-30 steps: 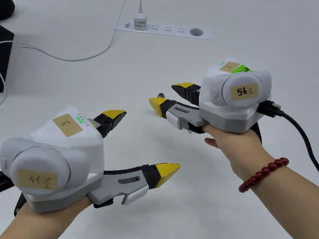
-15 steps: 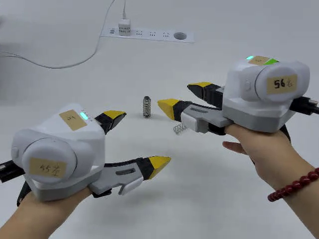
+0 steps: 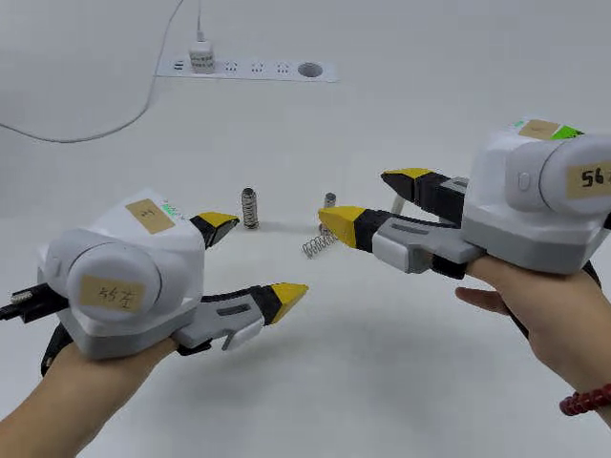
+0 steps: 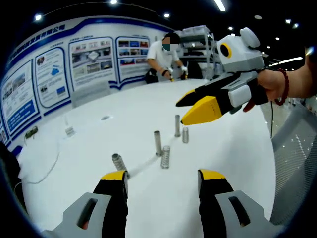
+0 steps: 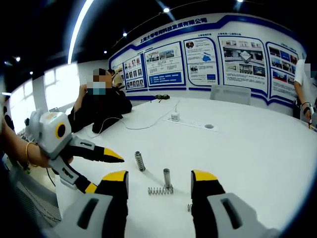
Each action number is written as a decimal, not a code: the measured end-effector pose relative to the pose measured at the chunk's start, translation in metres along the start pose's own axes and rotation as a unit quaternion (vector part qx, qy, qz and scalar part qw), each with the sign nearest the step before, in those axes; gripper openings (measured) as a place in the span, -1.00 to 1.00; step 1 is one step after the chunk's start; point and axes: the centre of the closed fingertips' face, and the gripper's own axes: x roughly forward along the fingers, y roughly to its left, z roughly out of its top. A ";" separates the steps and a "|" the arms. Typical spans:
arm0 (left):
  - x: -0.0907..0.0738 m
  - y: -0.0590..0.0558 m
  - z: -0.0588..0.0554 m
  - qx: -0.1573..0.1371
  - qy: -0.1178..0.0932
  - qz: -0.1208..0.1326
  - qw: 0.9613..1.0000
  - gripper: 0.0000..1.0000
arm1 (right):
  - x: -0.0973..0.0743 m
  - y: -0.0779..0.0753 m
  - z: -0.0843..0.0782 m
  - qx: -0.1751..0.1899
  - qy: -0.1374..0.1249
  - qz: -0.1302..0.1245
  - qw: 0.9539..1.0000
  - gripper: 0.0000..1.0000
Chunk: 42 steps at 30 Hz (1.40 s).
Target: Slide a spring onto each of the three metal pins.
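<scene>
One upright metal pin (image 3: 250, 207) carries a spring (image 4: 118, 161). To its right stands a bare pin (image 3: 329, 200), with a loose spring (image 3: 318, 244) lying on the table against its foot. The left gripper view shows a second bare pin (image 4: 177, 125) further off, with another spring (image 4: 185, 134) beside it. My left gripper (image 3: 253, 258) is open and empty, short of the pins. My right gripper (image 3: 372, 198) is open and empty too, its yellow tips just right of the bare pin. In its own view the jaws frame the bare pin (image 5: 167, 177) and the lying spring (image 5: 160, 190).
A white power strip (image 3: 246, 69) with a plugged-in charger and cable lies at the back of the white table (image 3: 382, 382). Across the table a person (image 5: 101, 106) sits, and another stands in the distance (image 4: 166, 57).
The head camera has panned right. My right gripper has drawn back to the right, uncovering the spring-covered pin, the bare pin and the loose spring. The left gripper has hardly moved.
</scene>
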 end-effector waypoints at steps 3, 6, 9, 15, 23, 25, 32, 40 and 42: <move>0.007 -0.001 0.000 0.002 0.004 -0.008 1.000 0.09 | -0.007 -0.003 -0.004 0.001 0.001 -0.001 1.000 0.04; 0.015 -0.002 0.000 0.009 0.008 -0.015 1.000 0.02 | -0.014 -0.006 -0.008 0.003 0.002 0.000 1.000 0.05; 0.021 -0.003 -0.002 0.012 0.013 -0.021 1.000 -0.06 | -0.018 -0.007 -0.012 0.005 0.003 0.001 1.000 0.05; 0.032 -0.003 -0.005 0.010 0.025 -0.027 0.999 -0.18 | -0.023 -0.006 -0.019 0.002 0.005 0.007 1.000 0.05; 0.045 -0.001 -0.010 -0.004 0.041 -0.035 0.999 -0.30 | -0.028 -0.006 -0.027 0.000 0.012 0.011 1.000 0.07; 0.048 -0.001 -0.010 -0.008 0.043 -0.037 0.998 -0.33 | -0.029 -0.006 -0.029 0.002 0.013 0.010 1.000 0.07; 0.060 -0.002 -0.014 0.000 0.060 -0.048 0.997 -0.46 | -0.033 -0.011 -0.037 0.009 0.018 0.001 1.000 0.08; 0.067 -0.004 -0.015 0.019 0.070 -0.058 0.996 -0.53 | -0.035 -0.015 -0.045 0.012 0.026 -0.005 1.000 0.08; 0.069 -0.003 -0.015 0.025 0.071 -0.059 0.995 -0.56 | -0.036 -0.016 -0.045 0.015 0.026 -0.004 1.000 0.08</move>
